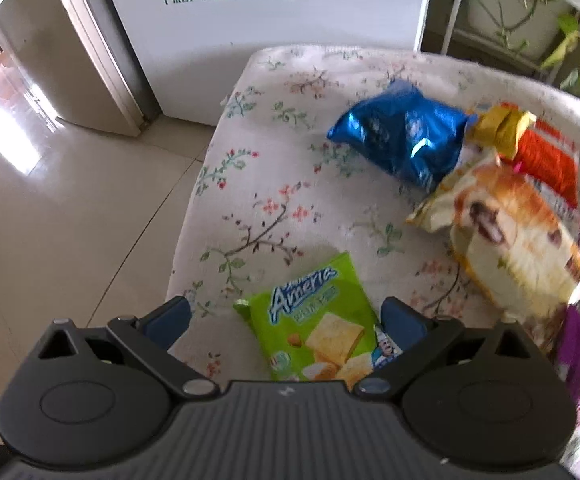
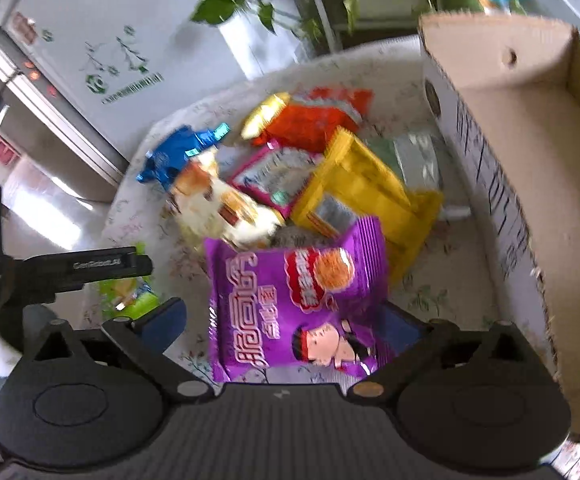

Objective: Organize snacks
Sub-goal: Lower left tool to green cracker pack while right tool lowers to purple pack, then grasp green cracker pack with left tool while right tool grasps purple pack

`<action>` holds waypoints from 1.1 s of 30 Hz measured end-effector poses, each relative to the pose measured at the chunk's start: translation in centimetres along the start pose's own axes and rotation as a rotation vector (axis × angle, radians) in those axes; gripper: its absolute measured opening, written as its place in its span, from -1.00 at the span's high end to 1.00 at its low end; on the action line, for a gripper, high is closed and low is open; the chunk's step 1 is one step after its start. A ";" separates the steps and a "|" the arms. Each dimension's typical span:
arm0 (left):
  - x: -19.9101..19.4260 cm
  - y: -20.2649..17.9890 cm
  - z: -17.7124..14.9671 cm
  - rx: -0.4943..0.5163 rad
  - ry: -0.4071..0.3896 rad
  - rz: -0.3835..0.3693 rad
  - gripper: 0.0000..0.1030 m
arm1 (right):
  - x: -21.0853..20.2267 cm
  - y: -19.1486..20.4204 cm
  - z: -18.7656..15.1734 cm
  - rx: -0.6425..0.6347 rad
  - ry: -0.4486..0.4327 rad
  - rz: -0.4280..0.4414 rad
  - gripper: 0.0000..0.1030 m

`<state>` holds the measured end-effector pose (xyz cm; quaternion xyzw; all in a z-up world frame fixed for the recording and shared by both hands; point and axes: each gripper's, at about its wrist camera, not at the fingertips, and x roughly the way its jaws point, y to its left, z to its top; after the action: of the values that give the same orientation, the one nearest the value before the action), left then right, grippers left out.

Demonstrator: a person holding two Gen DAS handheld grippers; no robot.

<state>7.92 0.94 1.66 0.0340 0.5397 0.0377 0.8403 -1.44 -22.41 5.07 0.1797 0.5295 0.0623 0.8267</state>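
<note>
The left gripper [image 1: 286,314] is spread wide around a glossy green cracker packet [image 1: 315,326], partly hidden. The right gripper [image 2: 286,320] is spread around a blurred purple snack packet [image 2: 295,304] on the floral tablecloth [image 2: 445,264]; a corrugated cardboard box [image 2: 529,184] stands right.

both grippers [image 1: 286,316] [image 2: 286,320] angled down, agape
</note>
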 end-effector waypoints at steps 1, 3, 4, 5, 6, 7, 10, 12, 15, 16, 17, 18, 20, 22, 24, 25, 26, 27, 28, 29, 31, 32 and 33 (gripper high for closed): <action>0.1 -0.1 -0.1 0.006 0.005 0.004 -0.96 | 0.3 0.2 0.0 -0.005 0.004 0.000 -1.00; 0.1 -0.1 -0.4 0.013 0.000 0.000 -0.97 | 0.7 0.8 -0.1 -0.034 0.004 -0.016 -1.00; 0.0 -0.2 -0.6 0.019 -0.004 0.000 -0.97 | 0.8 1.1 -0.2 -0.048 0.004 -0.025 -1.00; -0.1 -0.2 -0.7 0.024 -0.007 -0.001 -0.98 | 1.1 1.3 0.0 -0.055 0.007 -0.034 -1.00; -0.1 -0.1 -0.7 0.024 -0.008 -0.004 -0.98 | 1.4 1.4 0.1 -0.055 0.008 -0.041 -1.00; 0.0 0.0 -0.7 0.018 -0.008 -0.008 -0.98 | 1.6 1.6 0.2 -0.054 0.009 -0.045 -1.00; 0.0 0.2 -0.9 0.001 -0.005 -0.029 -0.98 | 2.1 1.9 0.3 -0.069 0.012 -0.060 -1.00; 0.0 0.2 -0.9 0.002 -0.003 -0.037 -0.98 | 2.3 2.1 0.3 -0.089 0.019 -0.078 -1.00; -0.1 0.3 -1.1 -0.002 0.006 -0.058 -0.97 | 2.3 2.5 0.1 -0.122 0.023 -0.095 -1.00; -0.1 0.4 -1.1 -0.003 0.006 -0.066 -0.97 | 2.3 2.6 0.1 -0.138 0.018 -0.101 -1.00; -0.2 0.4 -1.2 0.000 0.004 -0.070 -0.97 | 2.4 2.6 0.2 -0.154 0.014 -0.110 -1.00; -0.2 0.3 -1.3 0.009 0.002 -0.069 -0.97 | 2.5 2.6 0.1 -0.165 0.014 -0.120 -1.00; -0.2 0.1 -1.4 0.019 -0.006 -0.070 -0.97 | 2.9 2.5 0.0 -0.173 0.025 -0.146 -1.00; -0.1 0.0 -1.4 0.023 -0.005 -0.082 -0.97 | 3.2 2.5 -0.3 -0.182 0.036 -0.172 -1.00; -0.1 -0.1 -1.6 0.029 -0.008 -0.088 -0.97 | 3.3 2.6 -0.4 -0.191 0.037 -0.176 -1.00; -0.2 -0.2 -1.6 0.032 -0.015 -0.085 -0.97 | 3.3 2.5 -0.4 -0.190 0.038 -0.175 -1.00; -0.2 -0.2 -1.7 0.035 -0.020 -0.087 -0.94 | 3.3 2.5 -0.4 -0.186 0.039 -0.167 -1.00; -0.2 -0.2 -1.7 0.036 -0.023 -0.093 -0.85 | 3.3 2.5 -0.4 -0.184 0.038 -0.160 -0.99; -0.3 -0.1 -1.7 0.033 -0.026 -0.111 -0.80 | 3.1 2.4 -0.4 -0.186 0.034 -0.153 -0.96; -0.4 0.0 -1.7 0.027 -0.027 -0.129 -0.70 | 3.0 2.4 -0.5 -0.191 0.030 -0.149 -0.89; -0.7 0.0 -1.7 0.036 -0.043 -0.132 -0.55 | 2.7 2.6 -0.6 -0.205 0.023 -0.138 -0.81; -0.8 0.0 -1.8 0.042 -0.050 -0.139 -0.42 | 2.5 2.7 -0.7 -0.214 0.020 -0.136 -0.76; -0.9 0.0 -1.8 0.043 -0.058 -0.146 -0.30 | 2.4 2.8 -0.7 -0.225 0.015 -0.135 -0.73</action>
<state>5.90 0.85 1.76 0.0139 0.5170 -0.0363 0.8551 -0.79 -18.92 3.75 0.0494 0.5363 0.0668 0.8399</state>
